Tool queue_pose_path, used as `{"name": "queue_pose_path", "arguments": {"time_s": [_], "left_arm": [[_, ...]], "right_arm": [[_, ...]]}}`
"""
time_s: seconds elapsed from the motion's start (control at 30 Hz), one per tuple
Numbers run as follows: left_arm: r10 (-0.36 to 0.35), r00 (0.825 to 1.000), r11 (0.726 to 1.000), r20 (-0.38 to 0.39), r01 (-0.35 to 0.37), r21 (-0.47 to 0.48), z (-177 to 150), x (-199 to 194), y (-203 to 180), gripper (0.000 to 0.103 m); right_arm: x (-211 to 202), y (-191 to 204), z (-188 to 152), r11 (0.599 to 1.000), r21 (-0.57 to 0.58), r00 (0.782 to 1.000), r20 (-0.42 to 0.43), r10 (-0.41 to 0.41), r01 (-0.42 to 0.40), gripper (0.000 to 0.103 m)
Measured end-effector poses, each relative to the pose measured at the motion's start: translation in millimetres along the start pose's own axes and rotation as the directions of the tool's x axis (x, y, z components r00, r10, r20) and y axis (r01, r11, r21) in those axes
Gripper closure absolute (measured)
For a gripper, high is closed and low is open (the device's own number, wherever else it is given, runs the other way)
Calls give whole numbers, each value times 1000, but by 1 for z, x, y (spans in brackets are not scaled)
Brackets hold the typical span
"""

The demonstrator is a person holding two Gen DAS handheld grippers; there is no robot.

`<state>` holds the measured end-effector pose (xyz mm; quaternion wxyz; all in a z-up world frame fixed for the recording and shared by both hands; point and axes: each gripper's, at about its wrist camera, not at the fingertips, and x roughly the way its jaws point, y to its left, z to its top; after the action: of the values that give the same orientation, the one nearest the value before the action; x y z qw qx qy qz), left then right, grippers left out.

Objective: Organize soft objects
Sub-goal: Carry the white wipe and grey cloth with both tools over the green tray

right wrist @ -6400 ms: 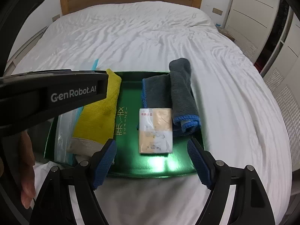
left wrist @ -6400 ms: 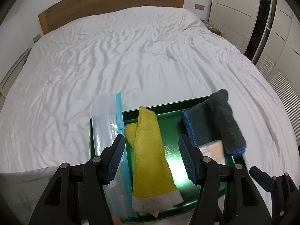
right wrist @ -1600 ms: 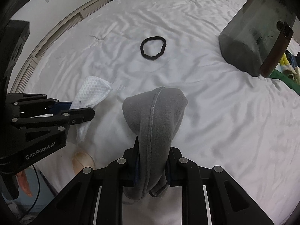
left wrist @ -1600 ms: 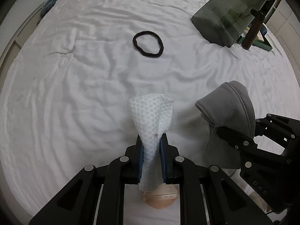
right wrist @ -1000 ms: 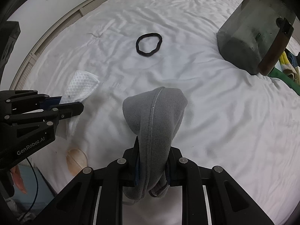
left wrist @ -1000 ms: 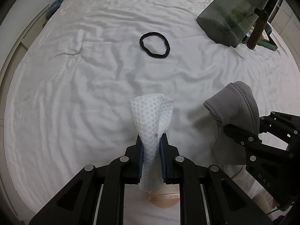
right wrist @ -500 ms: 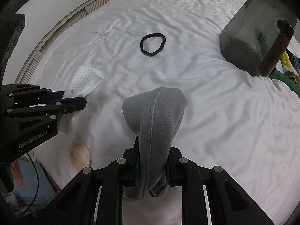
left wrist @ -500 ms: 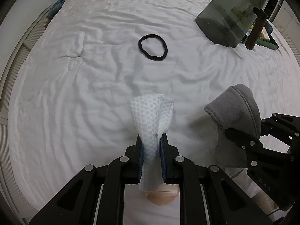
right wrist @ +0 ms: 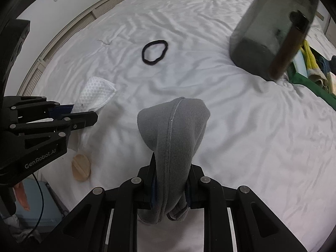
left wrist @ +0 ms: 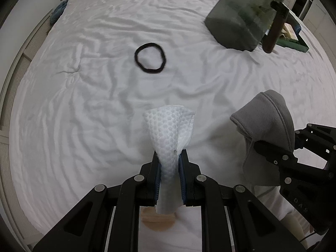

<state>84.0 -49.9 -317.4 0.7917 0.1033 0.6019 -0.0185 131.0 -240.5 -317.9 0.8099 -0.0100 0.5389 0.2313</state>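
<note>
Left gripper (left wrist: pixel 169 159) pinching white mesh cloth (left wrist: pixel 170 130); right gripper (right wrist: pixel 170 180) pinching grey fleece piece (right wrist: pixel 174 130). Both held above white bed (left wrist: pixel 84 105). Black hair band (left wrist: pixel 150 57) flat on sheet, straight ahead of left gripper, ahead-left of right; left nearer. Dark translucent bin (left wrist: pixel 243 12) far right, blurred; contents unreadable. Green tray (right wrist: pixel 306 82) mostly hidden behind it.

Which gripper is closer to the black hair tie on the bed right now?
Hard to call; the left looks marginally nearer. Both the left gripper, shut on the white mesh cloth, and the right gripper, shut on the grey fleece, hover short of the hair tie.
</note>
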Motion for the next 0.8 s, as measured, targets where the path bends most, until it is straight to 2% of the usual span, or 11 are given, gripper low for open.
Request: {"name": "queue_pose_path", "arguments": {"time_s": [0.17,0.3,0.57,0.7,0.8], "left_arm": [[-12,1000,1000,-12,12,24,9,-5,-31,90],[-53,998,997,-37,55,59,18,-8,-71,90],[-199,976,966,-90,211,151,43,-9,-189,90],[-274,961,946,-49,278,167,88,-11,-248,90],[-287,957,948,36,278,156,135,-16,-271,90]], "right_arm": [[-12,-25,-6,1000,16,1000,-4,-1,1,84],[-25,-61,-14,999,38,1000,-19,-19,20,84],[-63,-170,-24,985,99,989,-59,-135,140,84],[-84,-234,-15,967,147,978,-48,-204,209,84],[-97,-278,5,955,171,969,-7,-245,243,84]]}}
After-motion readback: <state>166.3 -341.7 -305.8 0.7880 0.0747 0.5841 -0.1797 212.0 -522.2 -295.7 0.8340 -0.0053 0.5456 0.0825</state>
